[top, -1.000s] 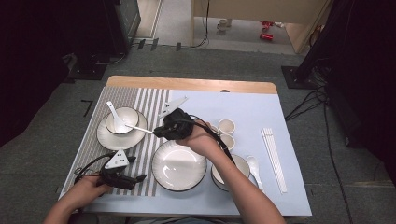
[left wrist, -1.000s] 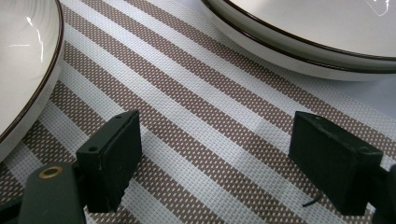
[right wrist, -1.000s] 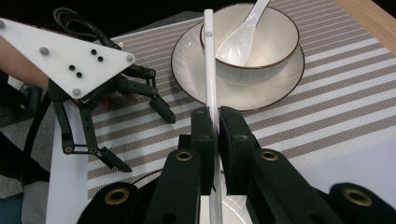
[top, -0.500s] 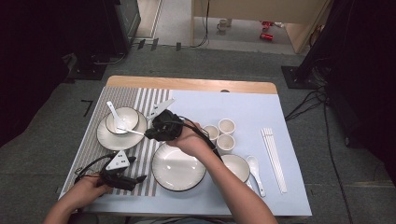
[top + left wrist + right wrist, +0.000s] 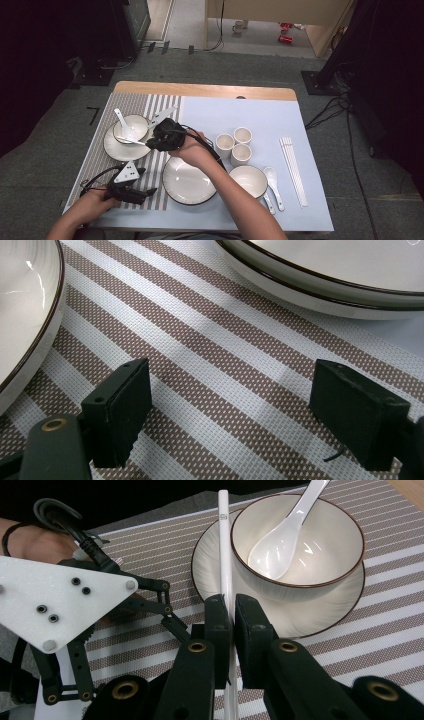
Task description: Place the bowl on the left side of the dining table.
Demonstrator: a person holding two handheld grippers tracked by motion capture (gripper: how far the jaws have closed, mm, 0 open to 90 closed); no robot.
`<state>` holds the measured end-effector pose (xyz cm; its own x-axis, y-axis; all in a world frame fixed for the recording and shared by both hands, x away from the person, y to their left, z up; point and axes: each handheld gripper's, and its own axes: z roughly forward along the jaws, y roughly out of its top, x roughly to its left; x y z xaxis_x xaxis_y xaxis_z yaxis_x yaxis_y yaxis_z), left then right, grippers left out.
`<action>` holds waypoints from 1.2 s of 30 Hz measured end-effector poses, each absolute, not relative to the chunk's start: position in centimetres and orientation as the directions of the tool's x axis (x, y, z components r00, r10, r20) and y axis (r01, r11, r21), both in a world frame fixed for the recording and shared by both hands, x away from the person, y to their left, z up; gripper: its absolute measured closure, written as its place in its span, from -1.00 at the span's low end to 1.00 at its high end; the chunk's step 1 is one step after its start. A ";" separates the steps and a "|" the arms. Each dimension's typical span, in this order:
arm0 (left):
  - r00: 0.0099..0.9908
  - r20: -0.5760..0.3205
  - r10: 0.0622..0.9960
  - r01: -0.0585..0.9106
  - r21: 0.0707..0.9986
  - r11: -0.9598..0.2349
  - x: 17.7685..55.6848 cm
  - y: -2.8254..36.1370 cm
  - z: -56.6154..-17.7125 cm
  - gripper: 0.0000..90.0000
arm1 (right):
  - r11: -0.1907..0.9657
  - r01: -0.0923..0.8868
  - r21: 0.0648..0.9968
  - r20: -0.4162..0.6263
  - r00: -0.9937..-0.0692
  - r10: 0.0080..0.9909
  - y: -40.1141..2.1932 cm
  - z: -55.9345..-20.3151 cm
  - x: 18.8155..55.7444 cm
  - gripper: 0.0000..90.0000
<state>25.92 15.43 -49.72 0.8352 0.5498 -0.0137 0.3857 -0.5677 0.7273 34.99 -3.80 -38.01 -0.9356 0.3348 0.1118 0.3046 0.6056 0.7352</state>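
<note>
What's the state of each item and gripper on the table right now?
right gripper: shut on chopstick
chopstick: held, tip over plate rim
left gripper: open, nothing between the jaws, over striped mat
bowl: upright on plate, spoon inside
three cups: upright
chopsticks at right: lying flat

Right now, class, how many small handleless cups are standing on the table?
3. They stand clustered on the blue mat, right of centre: one cup at the left, one cup at the back, one cup at the front beside the empty bowl. None seem hidden.
</note>
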 end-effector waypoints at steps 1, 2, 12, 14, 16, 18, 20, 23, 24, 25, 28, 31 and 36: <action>0.835 -0.013 0.550 0.385 0.727 -0.568 25.9 15.4 -49.7 -0.62 | 0.606 0.305 0.735 0.113 -0.936 0.335 -3.6 -38.1 35.0 0.89; 0.835 -0.014 0.550 0.386 0.727 -0.568 25.9 15.4 -49.7 -0.62 | 0.607 0.302 0.735 0.111 -0.937 0.331 -3.4 -38.2 35.1 0.89; 0.835 -0.011 0.550 0.384 0.727 -0.569 25.9 15.4 -49.7 -0.62 | 0.614 0.275 0.740 0.102 -0.948 0.302 -1.9 -39.2 35.9 0.89; 0.835 -0.013 0.550 0.385 0.728 -0.567 25.9 15.4 -49.7 -0.62 | 0.614 0.281 0.737 0.107 -0.946 0.305 -1.7 -39.4 36.2 0.89; 0.835 -0.015 0.550 0.386 0.728 -0.567 25.9 15.4 -49.7 -0.62 | 0.620 0.281 0.733 0.106 -0.947 0.304 -1.6 -39.6 36.3 0.89; 0.835 -0.014 0.550 0.386 0.727 -0.568 25.9 15.4 -49.7 -0.62 | 0.621 0.277 0.733 0.107 -0.949 0.298 -1.4 -39.7 36.4 0.89; 0.835 -0.012 0.550 0.385 0.728 -0.568 25.9 15.4 -49.7 -0.62 | 0.623 0.272 0.734 0.107 -0.951 0.289 -1.2 -39.8 36.6 0.89; 0.835 -0.013 0.550 0.385 0.728 -0.567 25.9 15.4 -49.7 -0.62 | 0.624 0.270 0.734 0.109 -0.952 0.284 -1.0 -40.0 36.8 0.89; 0.835 -0.014 0.550 0.385 0.728 -0.567 25.9 15.4 -49.7 -0.62 | 0.620 0.274 0.735 0.115 -0.952 0.284 -0.9 -40.0 36.8 0.89; 0.835 -0.014 0.550 0.385 0.728 -0.567 25.9 15.4 -49.7 -0.62 | 0.621 0.273 0.735 0.113 -0.952 0.285 -0.8 -40.1 36.9 0.89; 0.835 -0.015 0.550 0.386 0.729 -0.565 25.9 15.4 -49.7 -0.62 | 0.623 0.269 0.734 0.110 -0.953 0.281 -0.6 -40.4 37.2 0.89; 0.835 -0.018 0.550 0.387 0.729 -0.564 25.9 15.5 -49.7 -0.62 | 0.629 0.272 0.728 0.110 -0.952 0.285 -0.3 -40.7 37.4 0.89; 0.835 -0.017 0.550 0.387 0.728 -0.565 25.9 15.4 -49.7 -0.62 | 0.638 0.259 0.726 0.100 -0.956 0.275 0.1 -41.2 37.8 0.89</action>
<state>25.91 15.44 -49.73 0.8348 0.5502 -0.0166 0.3872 -0.5654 0.7283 37.75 0.09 -41.16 -0.9563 0.2746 0.1003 0.2591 0.6375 0.7256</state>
